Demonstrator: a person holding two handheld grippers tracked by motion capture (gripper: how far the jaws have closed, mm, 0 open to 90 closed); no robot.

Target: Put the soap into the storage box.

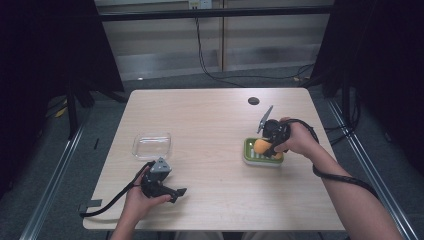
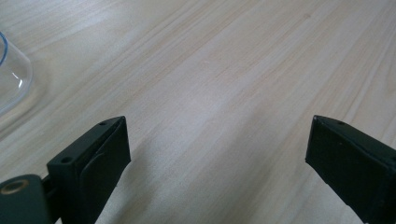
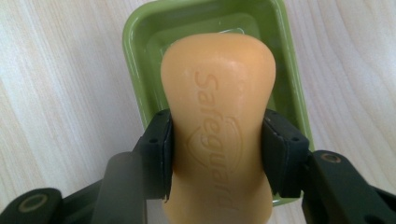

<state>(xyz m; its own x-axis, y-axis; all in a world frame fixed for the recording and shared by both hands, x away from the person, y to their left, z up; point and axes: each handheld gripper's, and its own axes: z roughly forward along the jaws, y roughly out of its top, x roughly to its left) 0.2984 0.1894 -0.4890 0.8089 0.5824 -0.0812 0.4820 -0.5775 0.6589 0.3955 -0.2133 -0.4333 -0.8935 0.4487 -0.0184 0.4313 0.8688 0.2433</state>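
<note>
Broadly, the table (image 1: 215,125) carries a clear lid (image 1: 152,145) at left and a green soap dish (image 3: 144,37) at right. Over that dish the right gripper (image 3: 217,154) clamps an orange soap bar (image 3: 217,93) — seemingly mid-transfer. The left gripper (image 2: 217,154) waits wide open — empty.

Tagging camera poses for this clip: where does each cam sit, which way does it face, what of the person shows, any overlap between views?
High view: above the person's side, looking forward and down at the table; both forearms, left claw, right claw.
Left gripper view: on the left claw, facing bare tabletop, jaws wide apart; clear lid at the edge.
Right gripper view: on the right claw, looking down at the orange soap clamped above the green dish.
Shared: soap and dish, high and right gripper views.
</note>
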